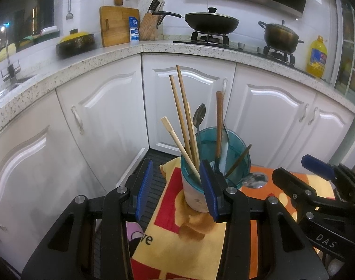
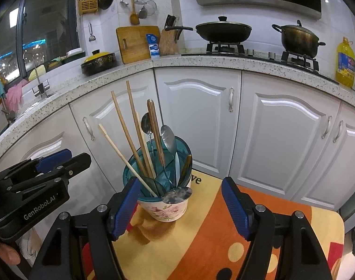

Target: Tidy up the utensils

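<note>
A teal plastic holder (image 2: 158,163) sits inside a floral white cup (image 2: 170,210) on a small table covered with an orange, yellow and red cloth (image 2: 212,233). Several wooden chopsticks (image 2: 133,130) and metal spoons (image 2: 146,122) stand in it, and one spoon bowl (image 2: 177,194) rests on the front rim. My right gripper (image 2: 181,210) is open just short of the cup, pads apart from it. My left gripper (image 1: 176,187) is open too, its right pad in front of the cup (image 1: 196,198), gripping nothing. Each gripper shows in the other's view: right gripper (image 1: 301,172), left gripper (image 2: 60,161).
White cabinet doors (image 2: 196,116) stand close behind the table under a speckled counter (image 2: 200,61). On the counter are a wok (image 2: 223,31), a pot (image 2: 299,38), an oil bottle (image 2: 345,63), a cutting board (image 2: 135,43) and a knife block (image 2: 169,39). A sink tap (image 2: 40,86) is at left.
</note>
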The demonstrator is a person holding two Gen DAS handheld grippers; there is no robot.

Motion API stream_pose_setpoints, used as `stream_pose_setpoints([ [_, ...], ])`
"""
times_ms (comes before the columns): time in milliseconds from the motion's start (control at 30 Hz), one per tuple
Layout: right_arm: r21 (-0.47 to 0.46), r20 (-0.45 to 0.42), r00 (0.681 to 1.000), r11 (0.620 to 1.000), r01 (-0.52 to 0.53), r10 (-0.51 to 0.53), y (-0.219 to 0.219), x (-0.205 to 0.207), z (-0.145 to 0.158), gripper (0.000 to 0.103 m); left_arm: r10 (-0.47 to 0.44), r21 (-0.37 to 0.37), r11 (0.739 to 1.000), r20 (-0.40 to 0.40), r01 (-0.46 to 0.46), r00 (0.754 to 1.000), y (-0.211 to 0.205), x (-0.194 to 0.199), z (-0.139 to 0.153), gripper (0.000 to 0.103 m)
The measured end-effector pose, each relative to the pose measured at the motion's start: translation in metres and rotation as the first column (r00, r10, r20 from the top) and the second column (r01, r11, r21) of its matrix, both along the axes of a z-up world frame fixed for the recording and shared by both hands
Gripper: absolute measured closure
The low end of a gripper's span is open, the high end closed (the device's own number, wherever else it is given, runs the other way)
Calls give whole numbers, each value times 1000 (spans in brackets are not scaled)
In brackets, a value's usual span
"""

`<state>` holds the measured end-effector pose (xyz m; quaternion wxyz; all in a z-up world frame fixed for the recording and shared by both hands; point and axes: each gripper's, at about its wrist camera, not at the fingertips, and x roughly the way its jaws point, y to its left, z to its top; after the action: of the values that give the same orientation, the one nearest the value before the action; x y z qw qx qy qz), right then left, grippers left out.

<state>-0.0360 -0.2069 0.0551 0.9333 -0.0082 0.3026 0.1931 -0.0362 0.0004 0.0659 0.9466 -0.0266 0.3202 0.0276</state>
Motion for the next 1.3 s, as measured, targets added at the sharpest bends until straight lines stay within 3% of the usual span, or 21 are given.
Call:
stream_pose_setpoints([
  [1300,-6,-18,1000,1000,-9,9,8,0,-5,32,12,-11,1000,-14,-12,1000,3,1,-7,62],
])
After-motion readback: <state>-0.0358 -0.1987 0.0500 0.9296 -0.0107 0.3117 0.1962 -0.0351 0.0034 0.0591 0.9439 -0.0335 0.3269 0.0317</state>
